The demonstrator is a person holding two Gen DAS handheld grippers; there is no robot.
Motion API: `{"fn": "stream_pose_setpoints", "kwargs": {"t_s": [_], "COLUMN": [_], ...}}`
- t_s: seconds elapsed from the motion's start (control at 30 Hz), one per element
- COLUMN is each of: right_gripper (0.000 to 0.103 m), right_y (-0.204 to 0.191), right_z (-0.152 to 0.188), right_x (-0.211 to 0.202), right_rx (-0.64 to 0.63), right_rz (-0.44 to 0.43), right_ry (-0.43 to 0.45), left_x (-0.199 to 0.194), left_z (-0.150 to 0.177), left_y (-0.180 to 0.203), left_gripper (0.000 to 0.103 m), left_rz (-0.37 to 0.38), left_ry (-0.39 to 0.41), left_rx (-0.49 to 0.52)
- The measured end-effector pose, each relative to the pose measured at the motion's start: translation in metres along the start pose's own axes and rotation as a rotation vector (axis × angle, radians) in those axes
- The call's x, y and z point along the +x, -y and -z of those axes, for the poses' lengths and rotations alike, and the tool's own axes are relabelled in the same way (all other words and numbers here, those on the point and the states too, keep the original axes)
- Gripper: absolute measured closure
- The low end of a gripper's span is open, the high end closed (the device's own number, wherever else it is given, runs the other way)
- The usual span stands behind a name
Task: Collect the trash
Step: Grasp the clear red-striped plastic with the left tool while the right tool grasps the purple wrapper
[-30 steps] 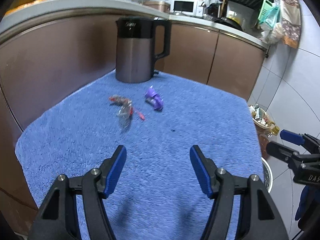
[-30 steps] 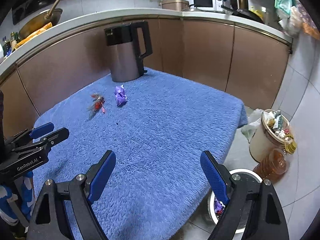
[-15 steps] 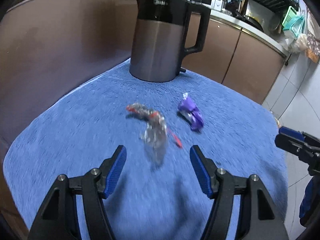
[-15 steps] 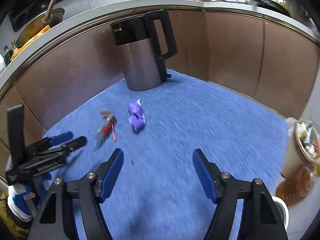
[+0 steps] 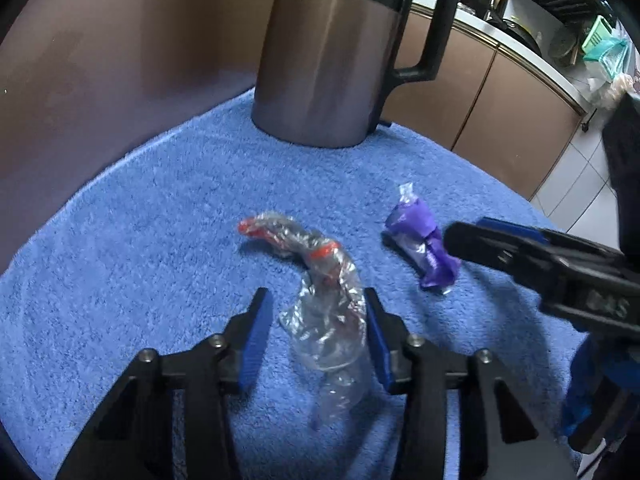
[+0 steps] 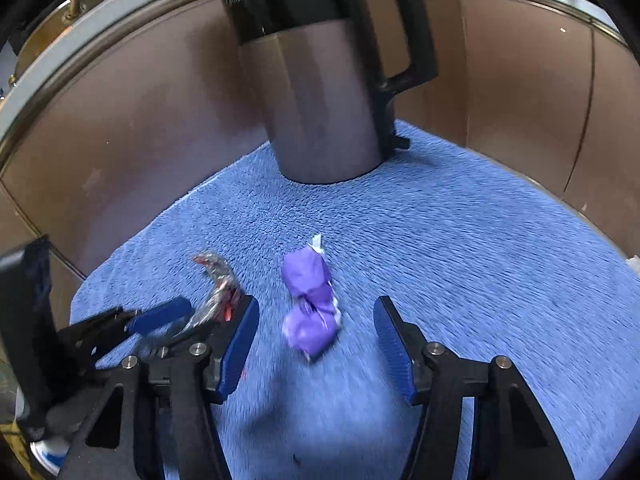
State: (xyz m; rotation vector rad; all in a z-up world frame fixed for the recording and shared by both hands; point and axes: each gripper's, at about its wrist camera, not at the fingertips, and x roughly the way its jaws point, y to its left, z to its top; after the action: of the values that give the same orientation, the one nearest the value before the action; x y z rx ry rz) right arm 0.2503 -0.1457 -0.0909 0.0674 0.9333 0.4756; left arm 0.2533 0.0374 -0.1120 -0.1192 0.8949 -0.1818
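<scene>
Left gripper [image 5: 316, 320]: blue-padded fingers [image 5: 256, 332] spread apart, straddling the near end of a crumpled clear wrapper [image 5: 324, 308] with red print. The right pad touches or nearly touches the wrapper's side; a gap shows at the left pad, so the fingers are not clenched on it. The wrapper lies on the blue towel [image 5: 120, 240] that covers the worktop, its far end curling away to the left toward the kettle.

Right gripper [image 6: 316, 336]: fingers [image 6: 392, 344] released and set wide, one to each side of a purple wrapper [image 6: 310, 304], with clear space between each pad and the wrapper. The purple wrapper lies on the towel, roughly at the middle of the worktop, a white twisted tip pointing toward the kettle. This view is blurred by motion.

Relations: the two wrappers lie near each other but apart, the clear one to the left of the purple one [image 5: 420, 248]. In the left wrist view the right gripper [image 5: 472, 236] enters from the right edge, its tip just beside the purple wrapper. In the right wrist view the left gripper [image 6: 192, 316] appears at the lower left with the clear wrapper [image 6: 218, 288] at its tips.

Surroundings: a steel kettle [image 5: 324, 64] with black handle stands upright at the far edge of the towel, against brown cabinet fronts [image 6: 520, 92].
</scene>
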Motion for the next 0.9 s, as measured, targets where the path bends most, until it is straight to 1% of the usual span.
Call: {"fn": "stream_pose_setpoints", "kwargs": {"t_s": [0.03, 0.17, 0.2, 0.23, 0.27, 0.33, 0.4, 0.53, 0.63, 0.77, 0.9], "right_gripper": [0.051, 0.056, 0.061, 0.069, 0.072, 0.073, 0.074, 0.074, 0.074, 0.074, 0.074], "right_y": [0.000, 0.001, 0.002, 0.003, 0.004, 0.005, 0.004, 0.002, 0.000, -0.003, -0.001], "right_z": [-0.001, -0.004, -0.004, -0.004, -0.003, -0.002, -0.002, 0.003, 0.013, 0.033, 0.055], "right_x": [0.006, 0.029, 0.033, 0.036, 0.038, 0.038, 0.035, 0.019, -0.003, -0.041, -0.083], "right_rx": [0.000, 0.008, 0.015, 0.020, 0.025, 0.030, 0.033, 0.039, 0.032, 0.029, 0.042], "right_rz": [-0.002, 0.006, 0.006, 0.004, 0.000, -0.005, -0.009, -0.024, -0.029, -0.028, -0.015], "right_ry": [-0.007, -0.038, -0.045, -0.049, -0.053, -0.048, -0.044, -0.030, -0.014, 0.002, 0.031], "left_x": [0.001, 0.000, -0.001, -0.001, -0.001, -0.002, -0.009, -0.027, -0.047, -0.077, -0.097], "left_z": [0.001, 0.001, 0.002, 0.003, 0.003, 0.004, 0.007, 0.016, 0.026, 0.043, 0.057], "left_y": [-0.002, -0.006, -0.007, -0.007, -0.008, -0.010, -0.012, -0.011, -0.005, 0.000, 0.006], "left_gripper": [0.067, 0.073, 0.075, 0.078, 0.082, 0.087, 0.088, 0.089, 0.089, 0.089, 0.089], "left_rz": [0.006, 0.021, 0.021, 0.023, 0.022, 0.019, 0.019, 0.024, 0.021, 0.030, 0.037], "left_ry": [-0.004, 0.003, 0.006, 0.007, 0.007, 0.010, 0.020, 0.044, 0.070, 0.095, 0.104], "left_rx": [-0.009, -0.030, -0.033, -0.035, -0.037, -0.046, -0.058, -0.060, -0.042, -0.033, -0.023]}}
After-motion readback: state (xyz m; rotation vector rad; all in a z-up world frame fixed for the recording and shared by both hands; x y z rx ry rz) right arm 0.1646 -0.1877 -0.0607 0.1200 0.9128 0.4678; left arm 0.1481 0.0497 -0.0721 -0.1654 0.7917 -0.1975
